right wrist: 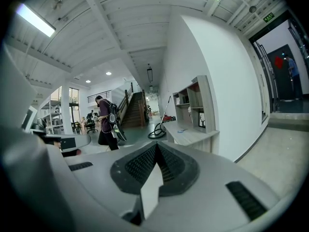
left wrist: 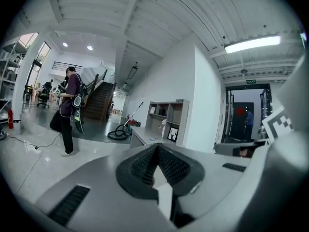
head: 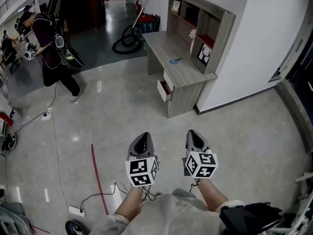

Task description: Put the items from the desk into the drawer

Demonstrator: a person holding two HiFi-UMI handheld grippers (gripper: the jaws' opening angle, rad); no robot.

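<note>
A wooden desk (head: 182, 70) with a shelf hutch stands against the white wall, several steps ahead of me. A small blue item (head: 174, 60) lies on its top. One drawer (head: 164, 89) in the desk's side stands pulled out. A framed picture (head: 204, 55) leans in the hutch. My left gripper (head: 143, 142) and right gripper (head: 194, 139) are held side by side over the floor, far short of the desk. Both are shut with nothing between the pads. The desk (left wrist: 145, 135) shows small in the left gripper view, and the desk (right wrist: 189, 132) in the right gripper view.
A vacuum cleaner hose (head: 126, 40) lies on the floor left of the desk. A person (head: 51, 38) with a backpack stands at the far left. Cables and a power strip (head: 76, 210) run across the tiled floor near my feet, beside a red line (head: 98, 176).
</note>
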